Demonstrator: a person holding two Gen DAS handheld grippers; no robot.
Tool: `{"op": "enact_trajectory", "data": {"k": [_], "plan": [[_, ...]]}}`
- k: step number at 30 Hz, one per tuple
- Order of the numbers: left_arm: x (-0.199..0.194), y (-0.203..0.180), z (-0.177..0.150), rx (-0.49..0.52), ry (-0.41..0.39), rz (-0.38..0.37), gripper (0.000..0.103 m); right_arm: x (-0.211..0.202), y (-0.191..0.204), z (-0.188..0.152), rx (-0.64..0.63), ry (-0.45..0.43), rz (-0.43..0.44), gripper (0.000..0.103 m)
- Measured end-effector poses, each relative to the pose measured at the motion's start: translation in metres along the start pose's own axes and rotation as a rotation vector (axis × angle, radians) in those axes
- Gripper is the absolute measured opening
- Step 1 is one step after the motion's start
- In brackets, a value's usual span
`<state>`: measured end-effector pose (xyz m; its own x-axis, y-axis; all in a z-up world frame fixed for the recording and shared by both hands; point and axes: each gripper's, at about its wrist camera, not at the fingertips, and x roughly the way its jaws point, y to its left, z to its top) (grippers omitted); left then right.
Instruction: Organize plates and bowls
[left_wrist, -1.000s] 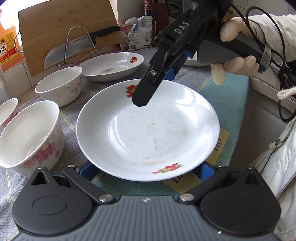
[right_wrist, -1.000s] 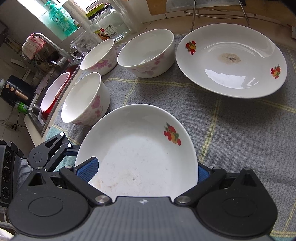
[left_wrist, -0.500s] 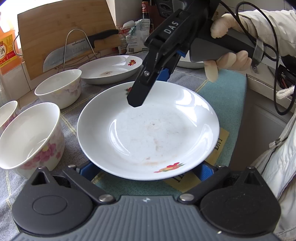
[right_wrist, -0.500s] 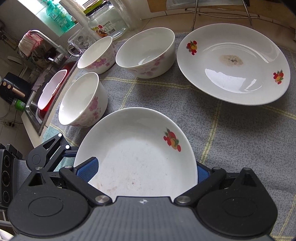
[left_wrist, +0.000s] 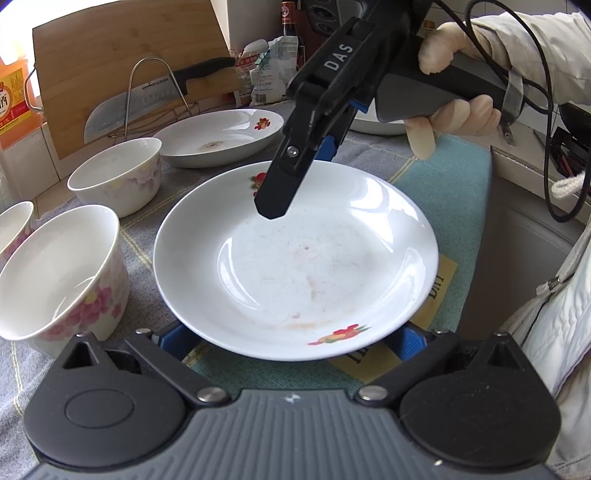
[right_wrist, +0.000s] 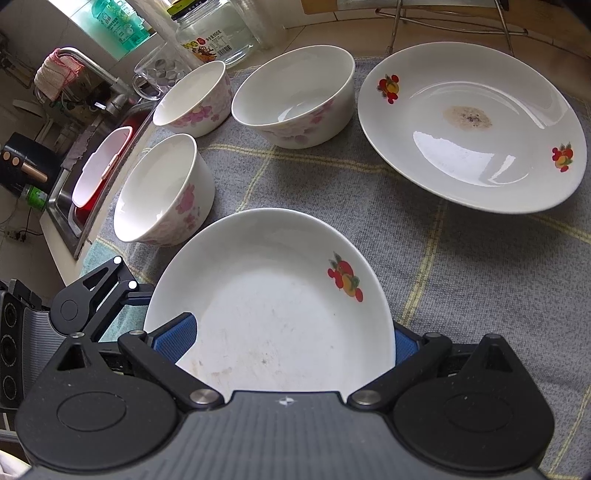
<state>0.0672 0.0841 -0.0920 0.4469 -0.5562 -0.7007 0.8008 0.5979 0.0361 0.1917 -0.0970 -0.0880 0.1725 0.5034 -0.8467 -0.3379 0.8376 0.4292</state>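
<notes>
Left wrist view: near plate (left_wrist: 295, 266) spans the wide-open left gripper (left_wrist: 291, 338), rim over both blue pads, while the right gripper (left_wrist: 295, 162) hangs over its far rim, grip hidden; far plate (left_wrist: 218, 136) lies beyond. Right wrist view: right fingers (right_wrist: 173, 338) flank the near plate's edge, spread wide, contact unclear; bowls (right_wrist: 164, 192) stand just left of it; risk: shallow glazed rim slipping out if one-sided closure tilts it.
</notes>
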Motion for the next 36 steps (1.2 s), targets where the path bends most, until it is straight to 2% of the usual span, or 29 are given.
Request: {"op": "enact_trajectory", "data": {"k": [17, 36], "plan": [[0.003, 0.000, 0.009, -0.011, 0.021, -0.013, 0.102, -0.006, -0.003, -0.004, 0.016, -0.009, 0.007, 0.103], [0.005, -0.016, 0.034, -0.013, 0.008, -0.026, 0.102, -0.039, -0.016, -0.020, 0.025, -0.061, 0.010, 0.103]]}}
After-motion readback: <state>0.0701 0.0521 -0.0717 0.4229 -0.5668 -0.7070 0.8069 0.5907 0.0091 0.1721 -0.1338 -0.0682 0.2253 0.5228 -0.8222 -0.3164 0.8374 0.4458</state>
